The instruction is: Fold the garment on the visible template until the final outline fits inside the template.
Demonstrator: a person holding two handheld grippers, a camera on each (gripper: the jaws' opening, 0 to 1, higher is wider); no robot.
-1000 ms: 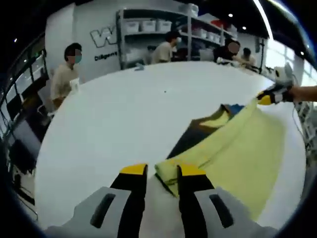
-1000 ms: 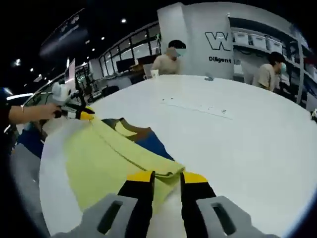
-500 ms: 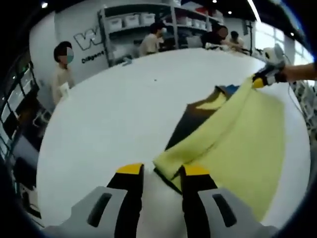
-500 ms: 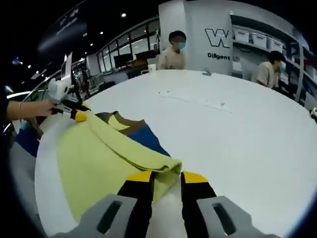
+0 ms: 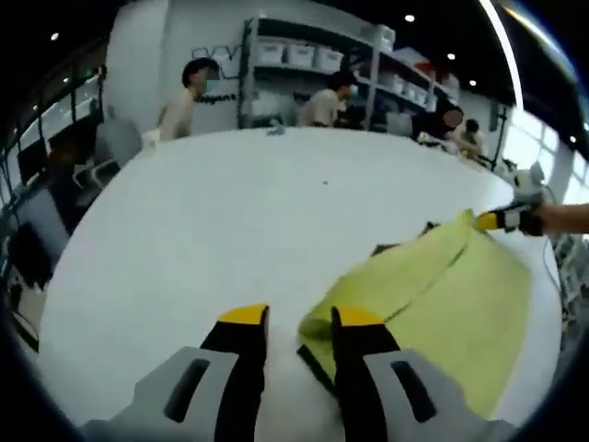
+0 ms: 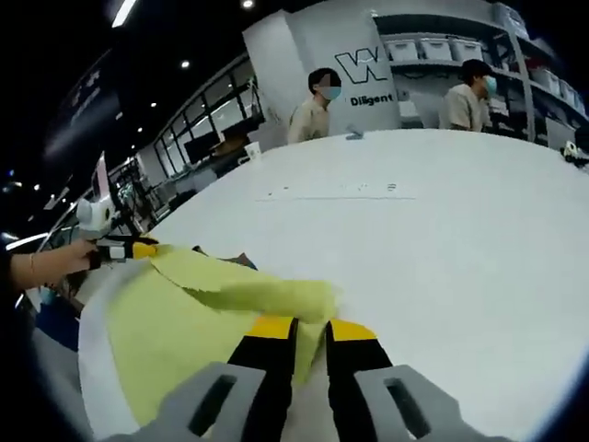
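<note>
Has drawn the doubled edge of the yellow garment [image 5: 433,295] farther over since a second ago, covering most of the dark and blue template [image 5: 398,247] bare beside it back then; leaves just a dark sliver past the fold and a dark strip under the near corner. Pinches that near corner in the left gripper [image 5: 301,318], cloth bunched against the inner face of the right-hand finger, jaws closed on it as far as the left gripper view tells. Pinches the opposite corner in the right gripper [image 6: 299,327], jaws nearly together with yellow cloth caught at the tips. Holds the folded edge stretched between the two grippers, slightly raised off the white table [image 5: 184,230], with the rest of the garment lying flat on the table toward the person. Shows, at the far end of the stretched edge in the right gripper view, a hand [image 6: 46,262] behind the other gripper. Sits well apart from several people and storage shelves [image 5: 313,64] beyond the table's far side. Looks to be mid-fold: a lengthwise fold carried over but not yet laid down. Calls next, by this judgement, for lowering both corners together, keeping the edge taut and straight, setting it within the template's outline, then letting go. Cannot yet tell whether the outline fits, with the template almost wholly hidden under the cloth.
</note>
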